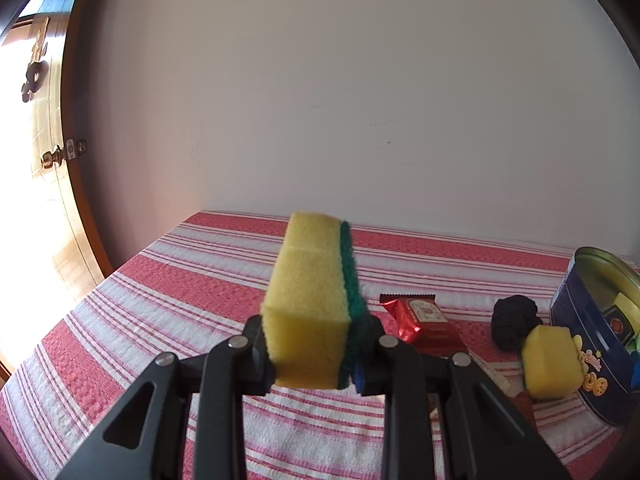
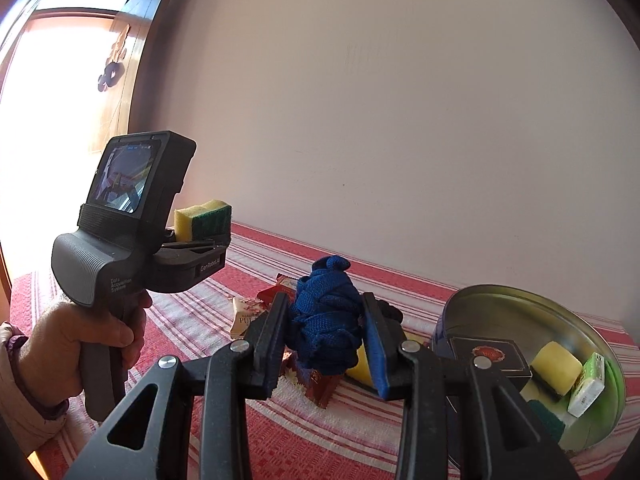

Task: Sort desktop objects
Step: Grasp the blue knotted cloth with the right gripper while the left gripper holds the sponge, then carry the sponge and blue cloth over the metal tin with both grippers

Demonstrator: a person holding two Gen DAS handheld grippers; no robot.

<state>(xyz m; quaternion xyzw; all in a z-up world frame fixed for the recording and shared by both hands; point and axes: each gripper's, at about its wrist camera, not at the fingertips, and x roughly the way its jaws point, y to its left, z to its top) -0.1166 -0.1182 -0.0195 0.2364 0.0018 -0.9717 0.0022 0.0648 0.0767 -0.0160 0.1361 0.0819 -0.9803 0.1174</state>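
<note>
The left gripper (image 1: 312,344) clamps a foam sponge (image 1: 312,304), yellow with a green scouring face, long axis pointing away toward the wall, above the striped cloth desk (image 1: 180,280). The right gripper (image 2: 326,340) pinches a knotted blue woven bundle (image 2: 324,320). Beyond lie a red foil wrapper (image 1: 420,320), a black yarn ball (image 1: 514,320) and one round tin (image 2: 500,304).

Tin (image 2: 520,304) right of snack packet (image 1: 420,322)

A desk (image 1: 180,280) under a red-and-white striped cloth fills the lower frame. On it, toward the right, lie a red snack wrapper (image 1: 420,320), a black yarn ball (image 1: 514,320), a yellow sponge (image 1: 552,362) and a blue round tin (image 1: 584,344).
</note>
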